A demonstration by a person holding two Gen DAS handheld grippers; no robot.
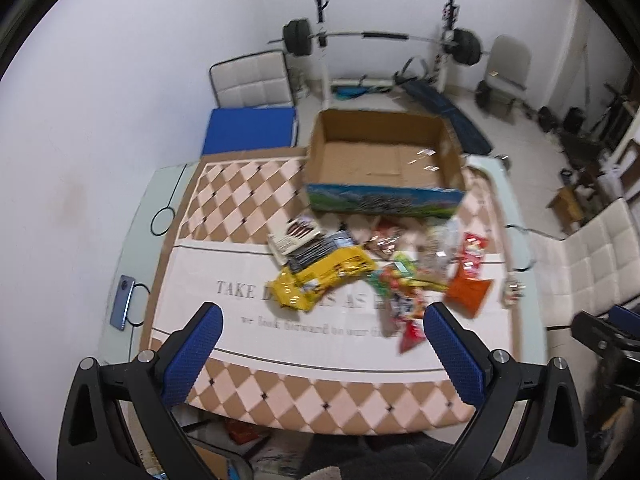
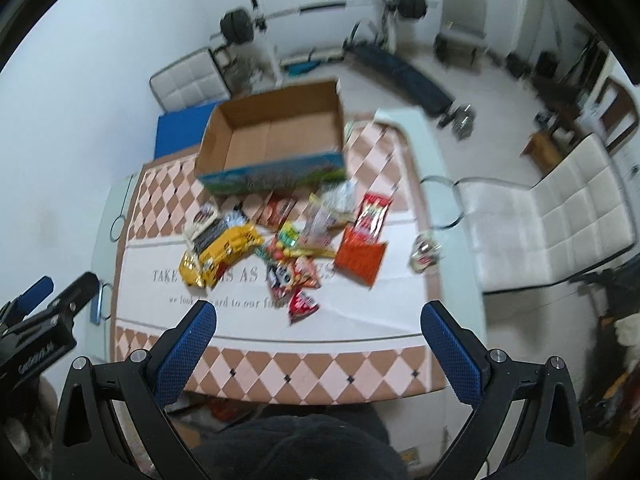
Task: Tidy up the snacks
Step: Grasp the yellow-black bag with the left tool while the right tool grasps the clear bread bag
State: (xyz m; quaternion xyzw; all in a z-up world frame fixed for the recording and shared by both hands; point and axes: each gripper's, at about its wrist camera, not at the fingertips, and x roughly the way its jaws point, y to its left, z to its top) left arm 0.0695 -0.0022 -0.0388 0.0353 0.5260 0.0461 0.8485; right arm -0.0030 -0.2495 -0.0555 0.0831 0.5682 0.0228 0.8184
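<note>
The left gripper point(image 1: 323, 316) hangs above the near table edge with its knurled blue pads point(image 1: 190, 354) spread wide and nothing between them; the right gripper point(image 2: 319, 315) is likewise spread wide and empty, its black frame flanking textured blue fingers point(image 2: 454, 354). Beyond both, crinkly snack packets lie heaped on a checkered mat point(image 1: 248, 184) with a pale printed centre: a glossy yellow bag point(image 1: 320, 276), a flat orange pouch point(image 1: 469, 290), a small red packet point(image 2: 301, 305) nearest, and a white carton point(image 1: 290, 238). Just behind the pile stands an open corrugated cardboard box point(image 1: 380, 160), rectangular, with a blue-green printed front. A phone point(image 1: 125, 302) lies at the table's left edge.
</note>
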